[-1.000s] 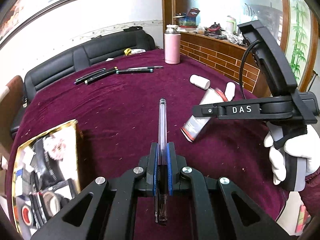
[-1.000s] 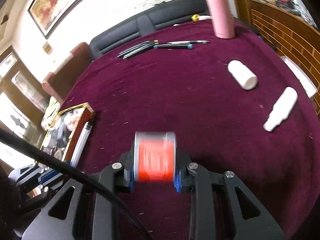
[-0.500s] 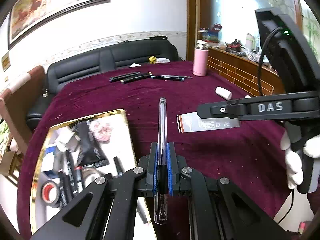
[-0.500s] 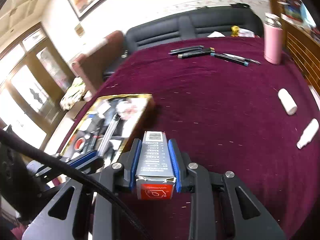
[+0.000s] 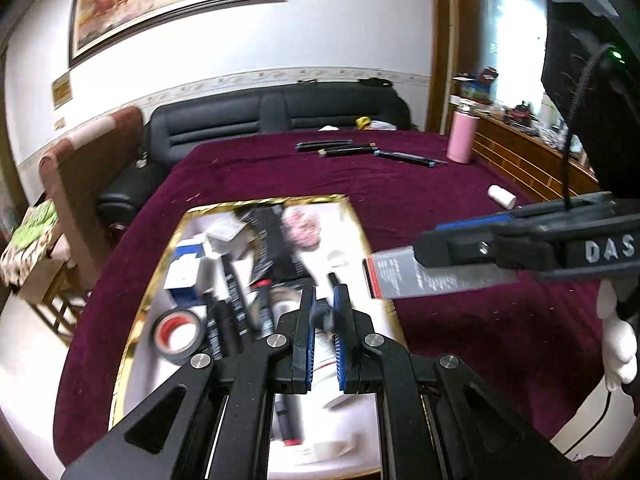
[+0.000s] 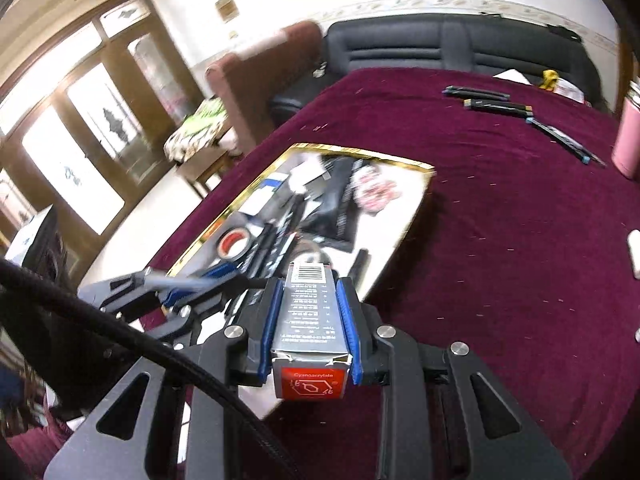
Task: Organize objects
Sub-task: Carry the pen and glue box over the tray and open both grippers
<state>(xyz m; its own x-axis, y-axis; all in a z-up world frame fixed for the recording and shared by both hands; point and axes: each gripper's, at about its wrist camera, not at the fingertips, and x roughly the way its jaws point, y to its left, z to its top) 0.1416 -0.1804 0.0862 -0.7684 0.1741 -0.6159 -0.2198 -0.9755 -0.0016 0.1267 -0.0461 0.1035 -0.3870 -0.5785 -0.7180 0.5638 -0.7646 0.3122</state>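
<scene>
My right gripper (image 6: pixel 310 280) is squeezed on the glue box (image 6: pixel 310 320), one pad on each long side, just over the near edge of the tray (image 6: pixel 360 152). The box looks light, and I think its thin card walls would dent, so I press softly on the flat sides. My left gripper (image 5: pixel 323 316) pinches the pen (image 6: pixel 160 279) above the tray's near end. I think the pen is hard, thin and slippery, so it could twist; holding it near its middle is best.
</scene>
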